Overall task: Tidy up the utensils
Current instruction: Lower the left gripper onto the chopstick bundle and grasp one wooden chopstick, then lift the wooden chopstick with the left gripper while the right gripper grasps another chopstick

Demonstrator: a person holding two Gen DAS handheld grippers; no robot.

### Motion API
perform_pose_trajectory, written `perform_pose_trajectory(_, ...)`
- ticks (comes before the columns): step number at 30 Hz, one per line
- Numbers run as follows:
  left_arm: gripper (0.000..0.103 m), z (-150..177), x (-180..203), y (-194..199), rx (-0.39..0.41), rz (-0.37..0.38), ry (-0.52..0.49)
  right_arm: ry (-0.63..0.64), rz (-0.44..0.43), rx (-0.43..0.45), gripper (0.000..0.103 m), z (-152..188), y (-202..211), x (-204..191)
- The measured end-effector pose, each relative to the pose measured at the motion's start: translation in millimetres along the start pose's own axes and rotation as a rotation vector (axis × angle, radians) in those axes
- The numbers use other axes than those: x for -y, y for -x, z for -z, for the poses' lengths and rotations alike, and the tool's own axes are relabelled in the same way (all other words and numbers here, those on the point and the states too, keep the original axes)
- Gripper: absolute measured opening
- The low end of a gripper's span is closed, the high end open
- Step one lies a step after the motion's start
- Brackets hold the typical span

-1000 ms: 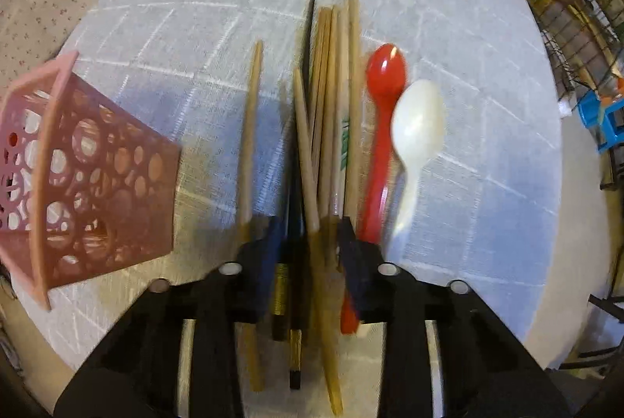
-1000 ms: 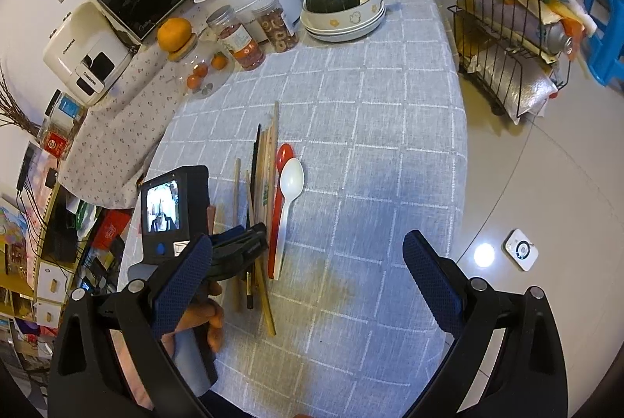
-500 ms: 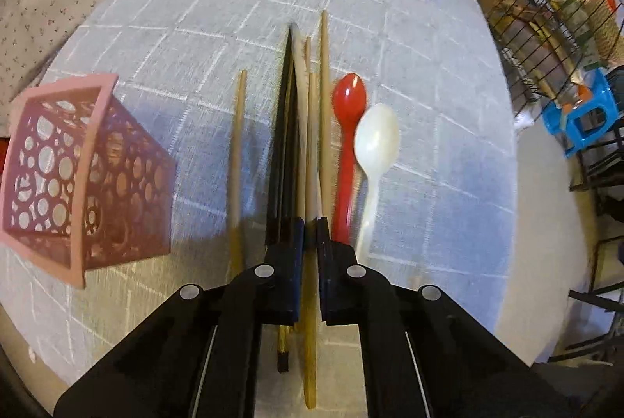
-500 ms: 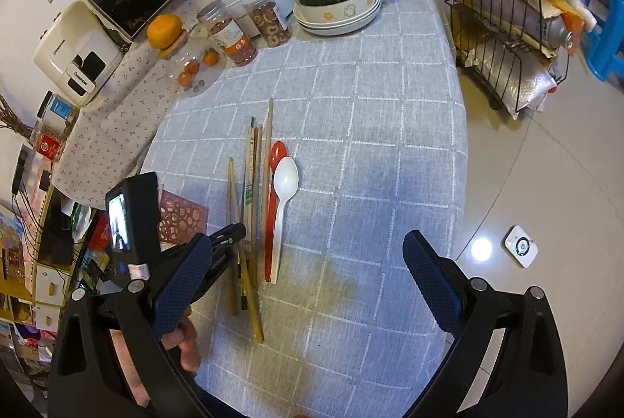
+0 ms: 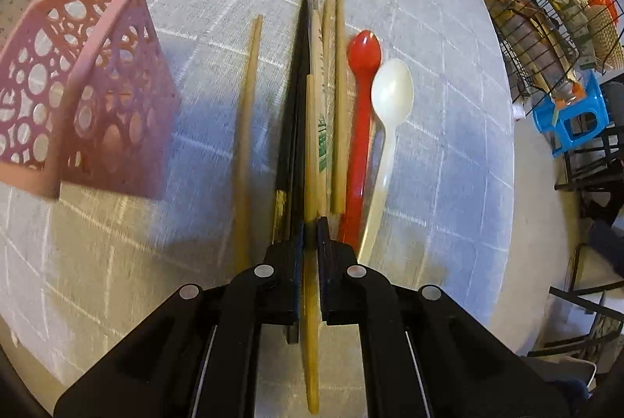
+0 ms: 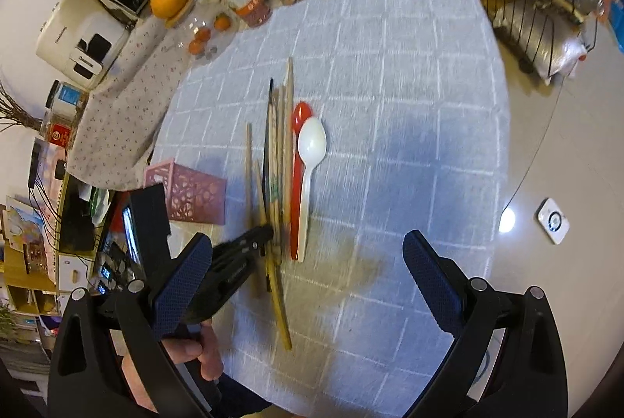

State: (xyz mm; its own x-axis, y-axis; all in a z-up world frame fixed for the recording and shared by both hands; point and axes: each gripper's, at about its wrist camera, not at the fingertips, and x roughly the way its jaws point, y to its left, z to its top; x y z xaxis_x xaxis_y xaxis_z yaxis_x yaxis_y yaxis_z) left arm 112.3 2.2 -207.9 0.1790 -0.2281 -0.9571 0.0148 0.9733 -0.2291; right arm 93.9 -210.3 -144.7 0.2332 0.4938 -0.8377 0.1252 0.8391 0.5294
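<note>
My left gripper is tipped steeply down over the table, its fingers pinched tight on one wooden chopstick from the bundle. Just right of the bundle lie the red spoon and white spoon, side by side. The pink basket lies on its side to the left. My right gripper hovers above, angled down, fingers spread wide and empty.
</note>
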Motion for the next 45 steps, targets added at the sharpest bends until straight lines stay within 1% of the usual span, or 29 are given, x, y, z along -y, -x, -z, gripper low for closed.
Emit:
perform_pose_trajectory(2, 0.007, -5, 1, -4, -0.019, -0.009, 0.000, -0.013, -0.011, -0.017, 0.096, 0, -4, 1)
perform_pose_trajectory(5, 0.011, -12, 9, -8, 0.012, -0.070, -0.045, -0.006, -0.003, -0.008, 0.096, 0, -2, 0)
perform_pose_trajectory(6, 0.011, -15, 12, -13, 0.008, -0.088, -0.061, -0.005, 0.001, -0.003, 0.096, -1, -1, 0)
perform_pose_trajectory(8, 0.005, -16, 13, -14, 0.021, -0.108, -0.067, -0.007, 0.006, 0.002, 0.096, -3, 0, 3)
perform_pose_trajectory(11, 0.005, -13, 9, -13, 0.012, -0.088, -0.070, -0.024, 0.019, -0.003, 0.096, -4, -2, 9)
perform_pose_trajectory(13, 0.005, -10, 8, -10, 0.005, -0.052, -0.052, -0.030, 0.028, -0.004, 0.096, -5, -3, 12)
perform_pose_trajectory(14, 0.005, -8, 8, -8, 0.009, -0.047, -0.055, -0.031, 0.030, -0.003, 0.096, -6, -3, 11)
perform_pose_trajectory(17, 0.005, -1, 15, -2, 0.031, -0.076, -0.097, -0.016, 0.033, 0.000, 0.096, -6, -4, 7)
perform_pose_trajectory(20, 0.005, 3, 20, 6, 0.043, -0.071, -0.110, -0.013, 0.038, -0.005, 0.096, -7, -7, 5)
perform_pose_trajectory(24, 0.005, 9, 33, 26, 0.087, -0.089, -0.159, -0.032, 0.051, -0.006, 0.096, -9, -10, 12)
perform_pose_trajectory(26, 0.005, 12, 32, 38, 0.100, -0.078, -0.161, -0.052, 0.052, -0.004, 0.095, -11, -11, 16)
perform_pose_trajectory(27, 0.005, 13, 29, 48, 0.109, -0.059, -0.150, -0.057, 0.052, -0.003, 0.094, -11, -12, 17)
perform_pose_trajectory(30, 0.005, 11, 24, 69, 0.157, -0.047, -0.143, -0.046, 0.046, -0.006, 0.089, -12, -17, 14)
perform_pose_trajectory(31, 0.005, 11, 20, 78, 0.176, -0.048, -0.138, -0.039, 0.046, -0.014, 0.085, -12, -22, 11)
perform_pose_trajectory(32, 0.005, 11, 15, 86, 0.194, -0.044, -0.125, -0.032, 0.046, -0.021, 0.078, -12, -26, 8)
perform_pose_trajectory(33, 0.005, 12, 12, 91, 0.206, -0.036, -0.115, -0.023, 0.045, -0.036, 0.075, -12, -33, 4)
perform_pose_trajectory(35, 0.005, 9, 2, 106, 0.234, -0.009, -0.087, -0.006, 0.034, -0.057, 0.063, -12, -45, -4)
perform_pose_trajectory(37, 0.005, 7, -1, 117, 0.264, 0.018, -0.069, 0.026, 0.021, -0.084, 0.054, -12, -60, -17)
perform_pose_trajectory(39, 0.005, 4, -8, 133, 0.307, 0.021, -0.062, 0.086, 0.023, -0.113, 0.050, -13, -82, -38)
perform_pose_trajectory(41, 0.005, 1, -16, 143, 0.339, 0.020, -0.051, 0.154, 0.033, -0.136, 0.042, -12, -101, -58)
perform_pose_trajectory(45, 0.005, -7, -35, 154, 0.365, 0.047, 0.004, 0.243, 0.025, -0.191, 0.037, -17, -139, -94)
